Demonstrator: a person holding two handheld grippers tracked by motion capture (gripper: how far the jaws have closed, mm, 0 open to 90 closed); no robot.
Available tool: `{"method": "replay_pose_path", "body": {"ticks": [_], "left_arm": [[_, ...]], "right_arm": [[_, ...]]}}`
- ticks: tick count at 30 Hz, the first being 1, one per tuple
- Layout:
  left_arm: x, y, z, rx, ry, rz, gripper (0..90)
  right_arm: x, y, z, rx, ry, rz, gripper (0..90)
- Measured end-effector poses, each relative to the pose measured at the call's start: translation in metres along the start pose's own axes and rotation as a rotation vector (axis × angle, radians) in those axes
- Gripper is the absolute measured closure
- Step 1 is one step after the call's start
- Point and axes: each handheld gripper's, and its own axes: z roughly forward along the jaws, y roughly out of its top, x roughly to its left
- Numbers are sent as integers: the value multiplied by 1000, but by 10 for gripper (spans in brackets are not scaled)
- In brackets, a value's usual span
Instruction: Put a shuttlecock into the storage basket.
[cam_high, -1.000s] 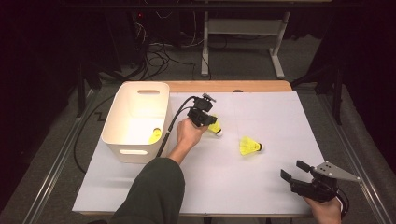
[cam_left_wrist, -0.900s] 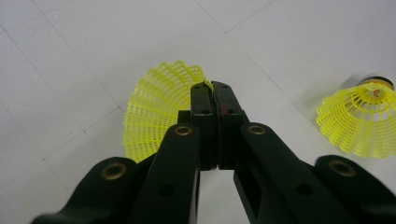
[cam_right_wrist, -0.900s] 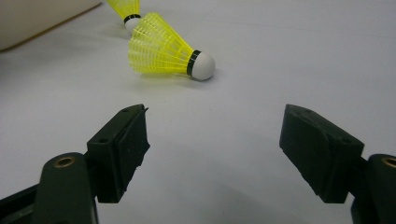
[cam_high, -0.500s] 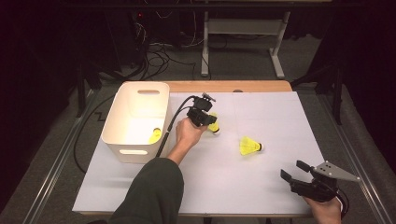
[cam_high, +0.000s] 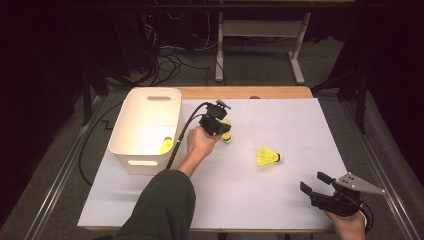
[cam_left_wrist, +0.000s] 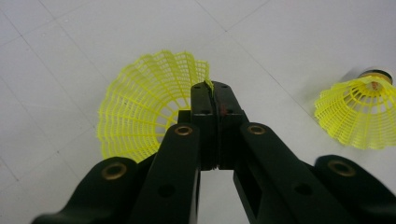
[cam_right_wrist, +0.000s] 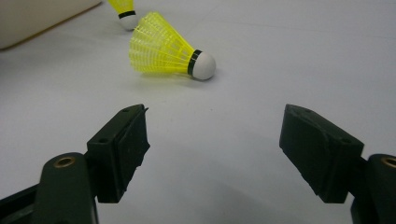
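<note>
Left claw (cam_left_wrist: 212, 88) clamped on skirt rim of yellow shuttlecock (cam_left_wrist: 140, 107), centre of frame beside white bin (cam_high: 145, 100), likely for dropping inside. Right claw (cam_right_wrist: 212, 144) apart, idle, lower right on counter (cam_high: 300, 125).

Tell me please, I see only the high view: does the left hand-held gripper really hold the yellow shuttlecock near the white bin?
Observer: Yes. In the left gripper view, the left hand-held gripper is shut on the rim of the shuttlecock's skirt.
Operator: Is it a mesh skirt or feathers?
Observer: A yellow plastic mesh, seen from its open end.
Operator: And the second shuttlecock, how does it lie?
Observer: In the right gripper view, the second shuttlecock lies on its side on the white table cover, its white cork tip with a black band pointing right.
Operator: Is the right hand-held gripper ready?
Observer: The right hand-held gripper is open, nothing between its jaws, and the shuttlecock lies beyond them.
</note>
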Motion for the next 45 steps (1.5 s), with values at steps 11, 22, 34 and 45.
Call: {"method": "replay_pose_path", "body": {"ticks": [11, 22, 34, 45], "left_arm": [[-4, -1, -14, 3, 23, 13, 893], [-5, -2, -27, 8, 44, 14, 893], [-3, -3, -43, 7, 65, 11, 892], [-3, -4, -56, -5, 56, 7, 892]], "right_arm": [[0, 0, 0, 1, 1, -4, 241], [0, 0, 0, 3, 5, -6, 241], [1, 0, 1, 3, 13, -11, 243], [1, 0, 1, 8, 9, -11, 243]]}}
